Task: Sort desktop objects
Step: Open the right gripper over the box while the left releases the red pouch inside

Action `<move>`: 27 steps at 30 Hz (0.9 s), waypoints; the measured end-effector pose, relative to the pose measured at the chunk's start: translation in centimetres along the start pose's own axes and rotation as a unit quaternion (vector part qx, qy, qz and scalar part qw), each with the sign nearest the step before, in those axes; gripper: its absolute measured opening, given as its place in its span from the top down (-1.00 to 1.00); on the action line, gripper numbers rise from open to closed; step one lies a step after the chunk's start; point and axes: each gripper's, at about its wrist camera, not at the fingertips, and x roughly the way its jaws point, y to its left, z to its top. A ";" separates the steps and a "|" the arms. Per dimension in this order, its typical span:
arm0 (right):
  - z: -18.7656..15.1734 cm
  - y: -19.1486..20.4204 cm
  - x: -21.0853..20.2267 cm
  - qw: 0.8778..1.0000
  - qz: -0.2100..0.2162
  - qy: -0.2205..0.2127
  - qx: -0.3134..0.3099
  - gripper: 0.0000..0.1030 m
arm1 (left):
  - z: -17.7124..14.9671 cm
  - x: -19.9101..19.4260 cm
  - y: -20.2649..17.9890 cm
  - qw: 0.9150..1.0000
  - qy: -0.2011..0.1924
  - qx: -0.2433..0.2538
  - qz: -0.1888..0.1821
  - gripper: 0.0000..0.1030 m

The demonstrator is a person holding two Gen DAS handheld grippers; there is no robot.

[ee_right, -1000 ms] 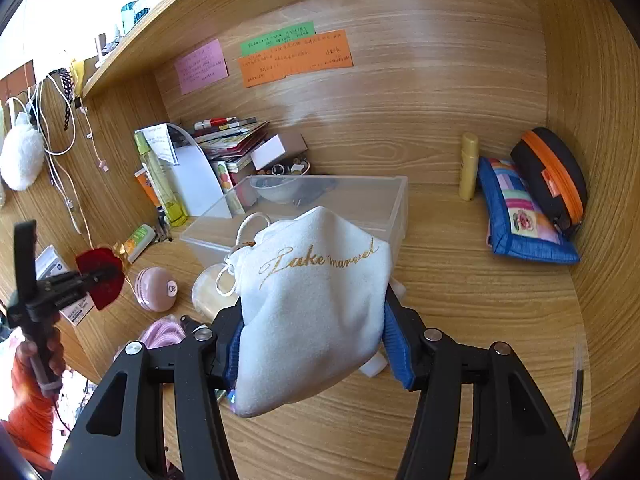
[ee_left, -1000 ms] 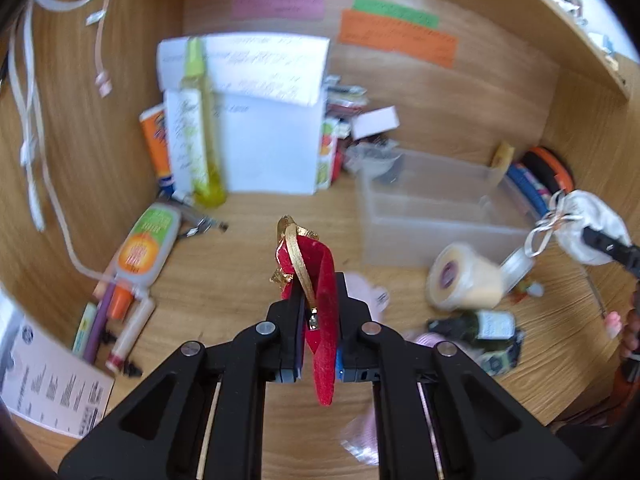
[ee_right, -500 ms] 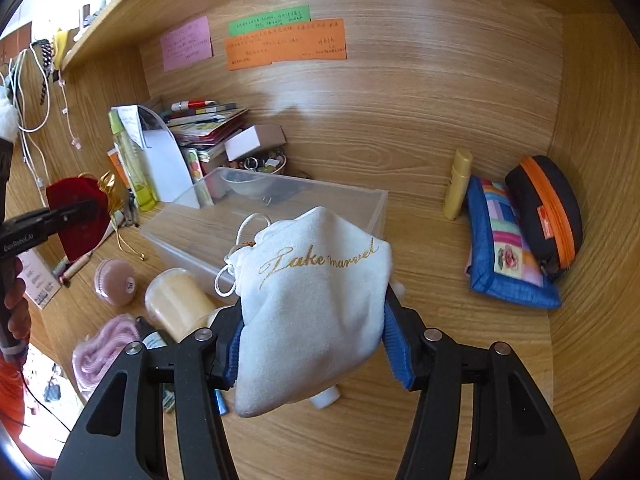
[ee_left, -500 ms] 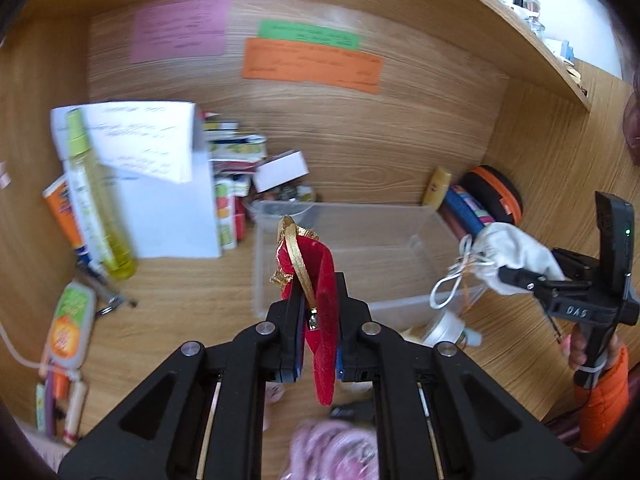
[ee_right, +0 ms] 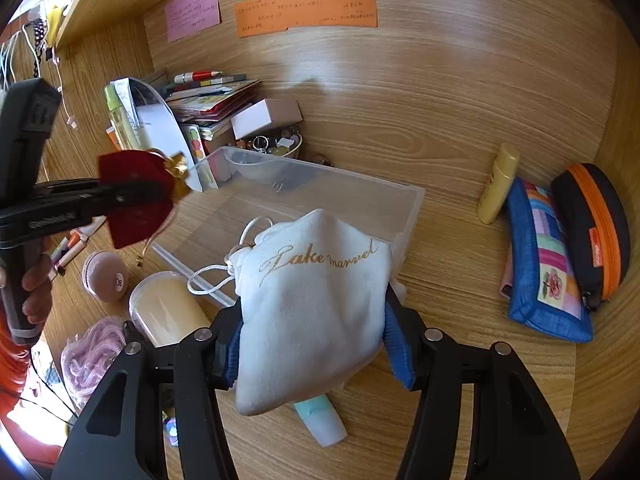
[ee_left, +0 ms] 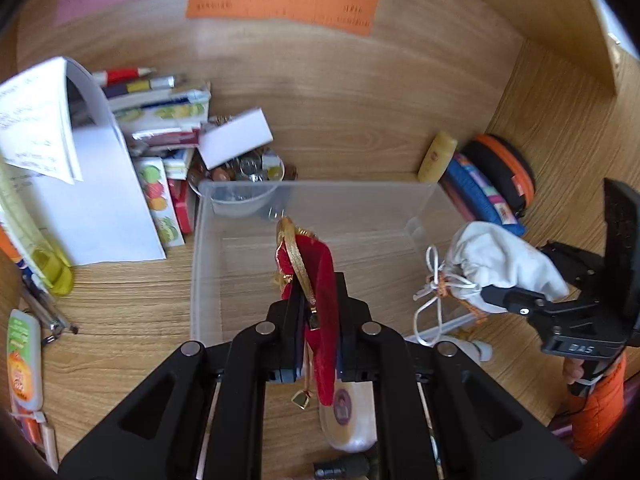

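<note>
My left gripper (ee_left: 316,298) is shut on a red velvet pouch (ee_left: 322,264) with a gold cord, which it holds over the near end of a clear plastic box (ee_left: 200,264). In the right wrist view that gripper (ee_right: 156,196) and the red pouch (ee_right: 132,224) hang at the left, above the clear box (ee_right: 404,216). My right gripper (ee_right: 312,340) is shut on a white drawstring pouch (ee_right: 316,304) with gold lettering, just in front of the box. From the left wrist view, the right gripper (ee_left: 504,284) carries the white pouch (ee_left: 500,256) at the box's right end.
A blue pencil case (ee_right: 544,272), a black and orange case (ee_right: 592,224) and a yellow tube (ee_right: 498,184) lie at the right. Books and papers (ee_left: 92,184) and a bowl of trinkets (ee_left: 244,184) stand behind the box. A cream jar (ee_right: 168,308) and a pink ball (ee_right: 106,276) sit near its front.
The left gripper has swung right from the desk's left side to above the clear box. The right gripper has come closer to the box. Both still hold their pouches.
</note>
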 end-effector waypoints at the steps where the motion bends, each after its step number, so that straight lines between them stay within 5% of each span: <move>1: 0.1 0.0 0.1 1.000 0.002 0.002 -0.001 -0.04 | 0.0 0.4 0.1 1.000 0.004 0.000 0.000 0.79; 14: 0.4 1.3 2.8 0.999 0.002 0.032 -0.022 -0.11 | -0.8 3.6 0.8 0.999 0.051 0.005 -0.002 0.79; 27: 0.7 2.1 3.8 0.999 -0.021 0.032 -0.025 -0.21 | -0.8 3.1 0.8 0.999 0.044 0.012 0.013 0.79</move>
